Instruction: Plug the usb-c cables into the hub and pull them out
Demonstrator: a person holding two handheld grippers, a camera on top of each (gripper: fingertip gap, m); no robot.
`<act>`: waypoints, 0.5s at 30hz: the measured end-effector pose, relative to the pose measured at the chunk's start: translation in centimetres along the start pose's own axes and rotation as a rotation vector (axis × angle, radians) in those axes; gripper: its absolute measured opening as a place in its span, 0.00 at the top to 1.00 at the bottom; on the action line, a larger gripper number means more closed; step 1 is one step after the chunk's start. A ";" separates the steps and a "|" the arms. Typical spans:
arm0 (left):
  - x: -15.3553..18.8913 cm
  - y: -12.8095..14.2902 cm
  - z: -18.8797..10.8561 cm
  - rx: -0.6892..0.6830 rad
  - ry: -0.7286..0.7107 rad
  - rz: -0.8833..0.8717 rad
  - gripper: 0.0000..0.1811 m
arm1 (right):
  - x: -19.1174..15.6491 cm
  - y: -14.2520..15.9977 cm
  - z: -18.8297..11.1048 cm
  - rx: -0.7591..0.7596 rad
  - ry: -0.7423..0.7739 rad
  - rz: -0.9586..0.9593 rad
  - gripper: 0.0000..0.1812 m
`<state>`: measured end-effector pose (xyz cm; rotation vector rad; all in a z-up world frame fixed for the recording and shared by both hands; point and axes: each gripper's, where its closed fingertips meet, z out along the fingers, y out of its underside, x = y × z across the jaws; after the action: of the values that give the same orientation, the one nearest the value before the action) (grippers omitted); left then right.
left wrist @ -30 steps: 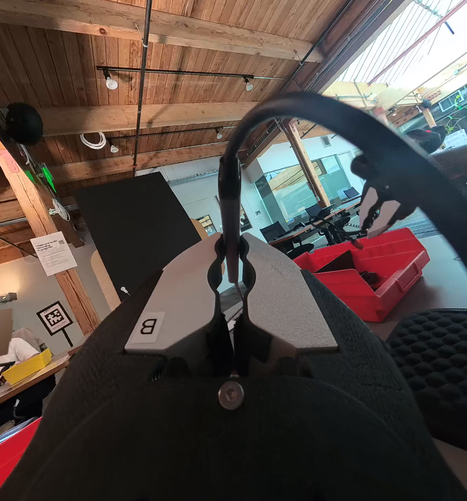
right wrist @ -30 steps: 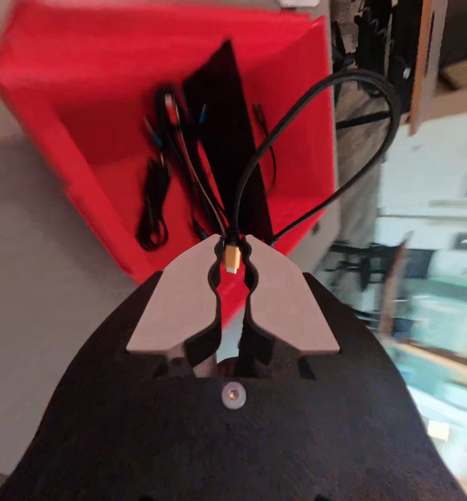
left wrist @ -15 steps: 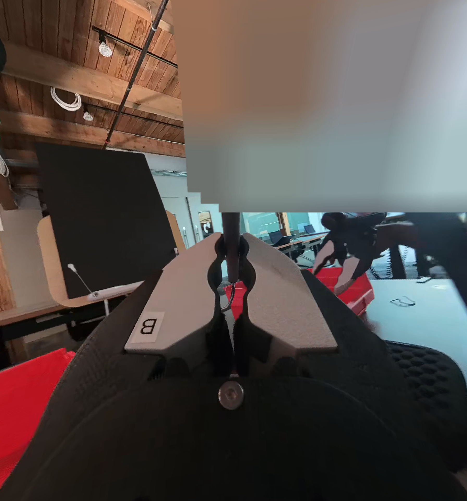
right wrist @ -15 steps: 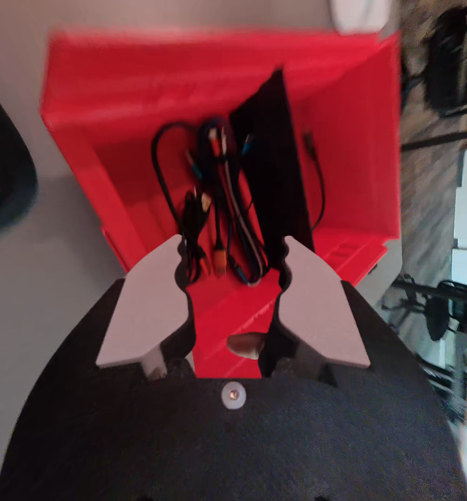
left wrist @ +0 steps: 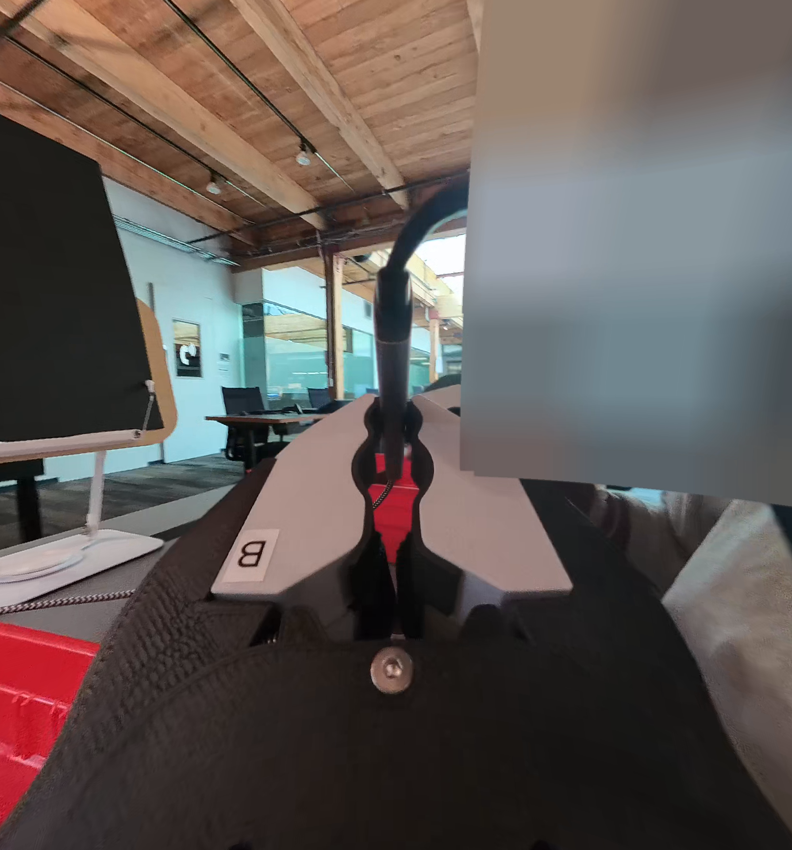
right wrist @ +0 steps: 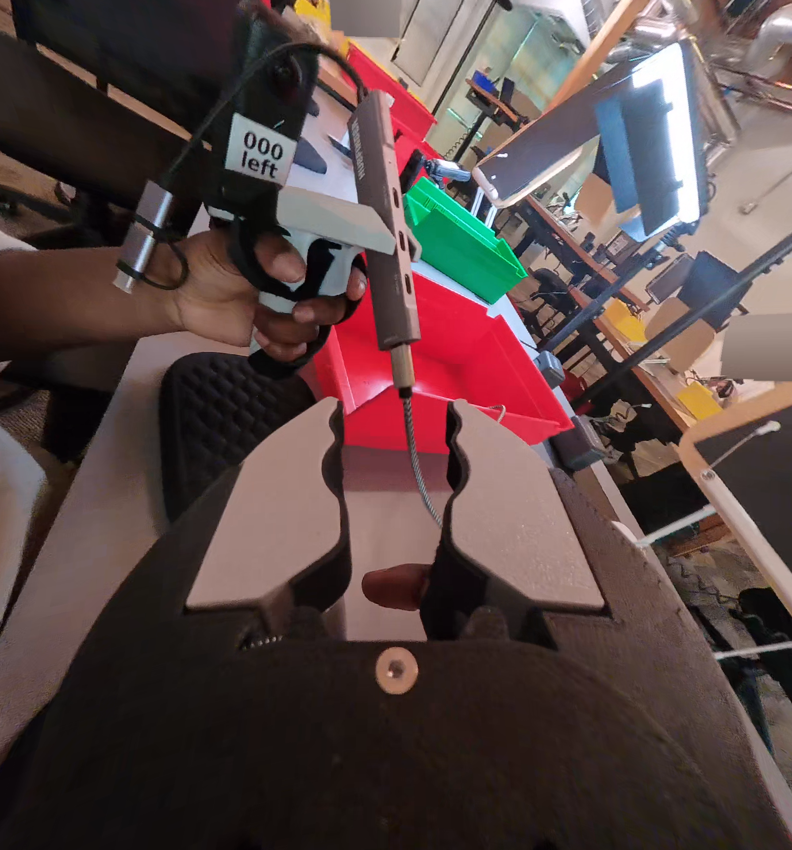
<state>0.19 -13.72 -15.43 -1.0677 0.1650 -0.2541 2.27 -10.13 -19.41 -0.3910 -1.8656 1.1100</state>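
Left claw (left wrist: 392,441) clamps the hub (right wrist: 385,221); one braided cable (right wrist: 415,441) plugged in; right claw (right wrist: 393,414) gapes empty. Unplugging remains, seemingly.

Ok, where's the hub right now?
The hub is clamped in the left gripper, held in the air above the red bin in the right wrist view, with a braided cable plugged into its lower end.
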 end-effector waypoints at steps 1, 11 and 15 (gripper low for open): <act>0.1 0.2 0.0 -0.020 0.016 -0.006 0.96 | -0.3 0.1 0.9 -0.008 -0.007 -0.018 0.77; 0.9 2.4 1.1 -0.074 0.053 -0.039 0.91 | -0.6 0.1 2.6 -0.018 0.215 -0.160 0.95; 0.7 2.8 1.5 -0.118 -0.026 0.074 0.95 | -0.2 0.1 2.2 -0.009 0.256 -0.154 0.95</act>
<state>1.63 -11.33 -17.18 -1.1790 0.1982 -0.1650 0.52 -11.41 -19.98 -0.3695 -1.6459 0.9032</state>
